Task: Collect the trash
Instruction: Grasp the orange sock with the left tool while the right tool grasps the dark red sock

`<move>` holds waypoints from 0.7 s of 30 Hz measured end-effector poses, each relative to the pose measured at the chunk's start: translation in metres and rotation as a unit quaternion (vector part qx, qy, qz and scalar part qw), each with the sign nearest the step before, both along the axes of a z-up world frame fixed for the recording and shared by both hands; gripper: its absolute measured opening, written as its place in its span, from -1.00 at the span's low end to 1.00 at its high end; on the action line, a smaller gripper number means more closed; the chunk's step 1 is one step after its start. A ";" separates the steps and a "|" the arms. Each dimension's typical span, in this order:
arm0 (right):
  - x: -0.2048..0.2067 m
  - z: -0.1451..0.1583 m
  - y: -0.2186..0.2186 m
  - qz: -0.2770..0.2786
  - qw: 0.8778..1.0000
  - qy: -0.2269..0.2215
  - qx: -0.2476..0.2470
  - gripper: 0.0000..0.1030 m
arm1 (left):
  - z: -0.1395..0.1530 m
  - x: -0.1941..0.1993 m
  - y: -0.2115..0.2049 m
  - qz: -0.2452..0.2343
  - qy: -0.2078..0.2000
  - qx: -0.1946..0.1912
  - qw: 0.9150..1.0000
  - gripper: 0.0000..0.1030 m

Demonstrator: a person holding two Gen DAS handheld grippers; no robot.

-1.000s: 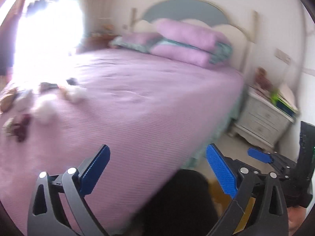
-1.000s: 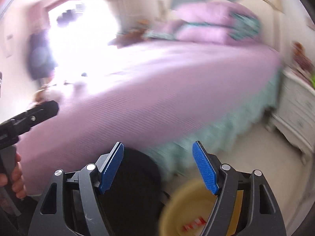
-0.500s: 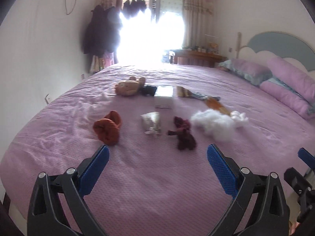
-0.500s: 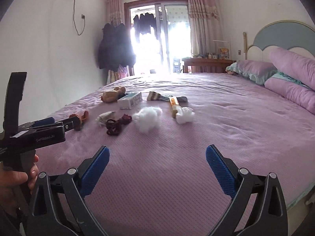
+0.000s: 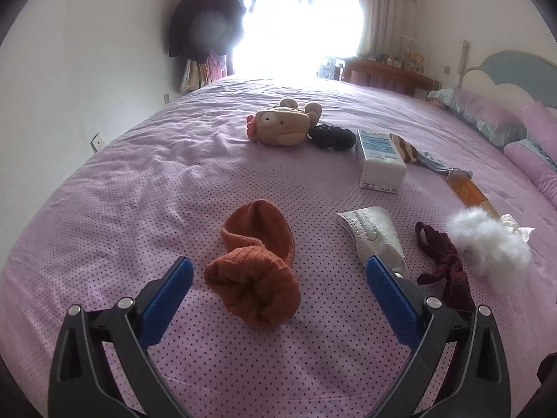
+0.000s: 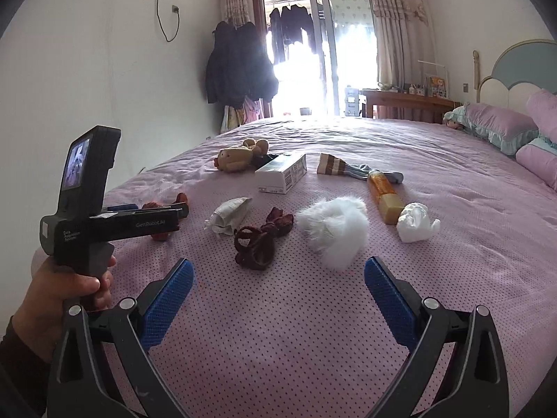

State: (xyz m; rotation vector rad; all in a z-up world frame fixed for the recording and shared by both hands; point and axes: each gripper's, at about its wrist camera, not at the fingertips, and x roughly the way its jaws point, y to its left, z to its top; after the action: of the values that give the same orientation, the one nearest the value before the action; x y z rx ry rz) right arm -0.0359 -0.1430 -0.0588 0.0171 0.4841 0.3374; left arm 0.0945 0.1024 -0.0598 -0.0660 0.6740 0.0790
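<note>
Two handheld grippers are hovering over a purple dotted bedspread strewn with odds and ends. The left gripper is standing with its blue-padded jaws spread wide and holding nothing, a rolled orange sock lying on the cover between the fingertips without visibly touching them. Just right of the sock, a crumpled white face mask is sitting beside the right pad, with a dark maroon scrunchie and a fluffy white tuft lying further right.

The right gripper is likewise hanging wide apart and empty above bare bedspread, the maroon scrunchie and white tuft resting just beyond its tips. A crumpled white tissue is lying to the right, touching the near end of an amber bottle. Farther off, a white carton, a striped sock, a black cloth and a tan plush toy are lying in a loose row.

At the left of the right wrist view, a hand is gripping the left gripper's handle.
</note>
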 end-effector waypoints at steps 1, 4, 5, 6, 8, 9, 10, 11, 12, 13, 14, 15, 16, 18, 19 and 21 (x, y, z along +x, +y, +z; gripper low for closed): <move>0.005 0.000 0.003 0.001 1.000 0.003 -0.002 0.84 | 0.000 0.004 0.000 -0.004 0.005 -0.002 1.000 0.92; 0.017 -0.002 0.010 -0.003 1.000 0.009 -0.007 0.84 | -0.003 0.014 0.000 -0.016 0.020 -0.004 1.000 0.92; 0.022 -0.003 0.012 -0.003 1.000 0.012 -0.007 0.84 | -0.004 0.016 0.000 -0.018 0.022 -0.004 1.000 0.91; 0.027 -0.004 0.014 0.000 1.000 0.015 -0.006 0.84 | -0.005 0.020 0.001 -0.018 0.025 -0.005 0.999 0.90; 0.036 -0.006 0.019 0.005 1.000 0.021 -0.004 0.84 | -0.008 0.025 0.004 -0.023 0.035 -0.013 0.999 0.62; 0.038 -0.007 0.020 0.006 1.000 0.023 -0.005 0.84 | -0.011 0.028 0.006 -0.025 0.042 -0.019 0.999 0.44; 0.041 -0.009 0.022 0.008 1.000 0.026 -0.007 0.84 | -0.014 0.031 0.008 -0.029 0.051 -0.026 0.998 0.19; 0.044 -0.009 0.025 0.008 1.000 0.028 -0.010 0.84 | -0.016 0.034 0.010 -0.029 0.059 -0.029 0.997 0.05; 0.048 -0.010 0.027 0.008 0.999 0.029 -0.010 0.84 | -0.018 0.036 0.013 -0.027 0.063 -0.032 0.997 0.01; 0.051 -0.010 0.029 0.012 0.999 0.032 -0.009 0.84 | -0.019 0.036 0.015 -0.028 0.064 -0.036 0.997 -0.09; 0.054 -0.011 0.031 0.014 0.999 0.034 -0.009 0.84 | -0.018 0.036 0.018 -0.028 0.063 -0.041 0.997 -0.19; 0.057 -0.011 0.033 0.013 0.999 0.037 -0.011 0.84 | -0.017 0.036 0.021 -0.027 0.060 -0.049 0.997 -0.22; 0.060 -0.012 0.036 0.012 0.999 0.039 -0.015 0.84 | -0.016 0.035 0.025 -0.028 0.057 -0.057 0.996 -0.25; 0.067 -0.015 0.040 0.012 0.998 0.051 -0.025 0.84 | -0.014 0.032 0.029 -0.030 0.050 -0.065 0.996 -0.28; 0.071 -0.017 0.042 0.013 0.998 0.057 -0.025 0.84 | -0.013 0.029 0.030 -0.033 0.047 -0.065 0.996 -0.29; 0.078 -0.021 0.042 0.018 0.997 0.073 -0.015 0.82 | -0.011 0.024 0.032 -0.037 0.041 -0.072 0.996 -0.29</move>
State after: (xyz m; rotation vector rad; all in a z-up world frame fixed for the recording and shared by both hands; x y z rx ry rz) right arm 0.0424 -0.1010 -0.0796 0.0046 0.6352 0.3664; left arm 0.1188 0.1346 -0.0707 -0.1768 0.7623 -0.0376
